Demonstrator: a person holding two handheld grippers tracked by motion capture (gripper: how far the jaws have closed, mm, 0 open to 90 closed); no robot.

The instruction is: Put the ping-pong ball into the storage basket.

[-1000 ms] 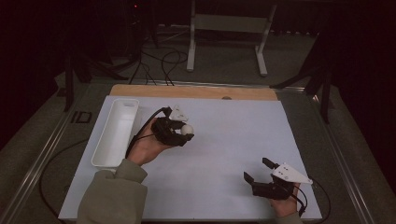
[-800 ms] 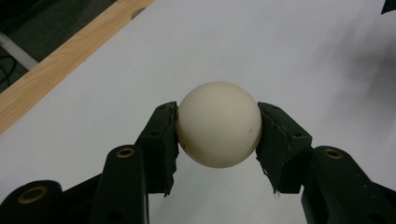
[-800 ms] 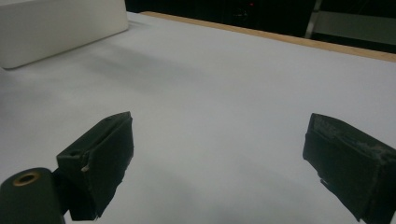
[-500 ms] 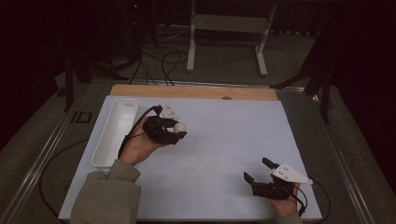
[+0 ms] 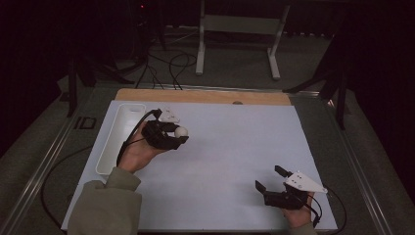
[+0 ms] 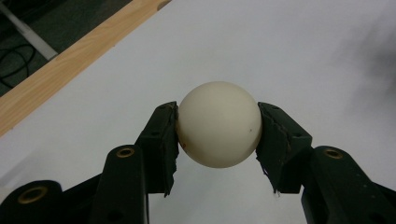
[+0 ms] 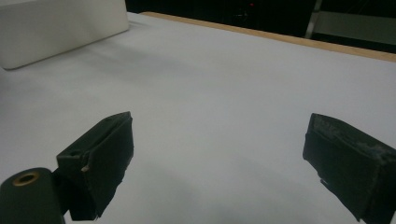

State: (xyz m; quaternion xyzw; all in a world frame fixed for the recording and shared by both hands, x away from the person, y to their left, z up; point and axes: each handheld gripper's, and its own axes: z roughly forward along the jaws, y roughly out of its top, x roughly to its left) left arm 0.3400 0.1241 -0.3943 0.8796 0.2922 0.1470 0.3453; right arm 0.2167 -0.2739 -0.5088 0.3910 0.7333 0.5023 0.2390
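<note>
left gripper clamped tight on a white ball, hanging beside the tray, right gripper wide open, nothing in it

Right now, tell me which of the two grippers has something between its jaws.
The left gripper, beside the white tray, clamps a white ball; the right gripper stands open.

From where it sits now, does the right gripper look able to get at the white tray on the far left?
Probably yes. The right gripper, fingers open and empty, has bare white mat toward the tray. The left gripper, holding the ball, sits just beside the tray and may crowd that approach.
</note>
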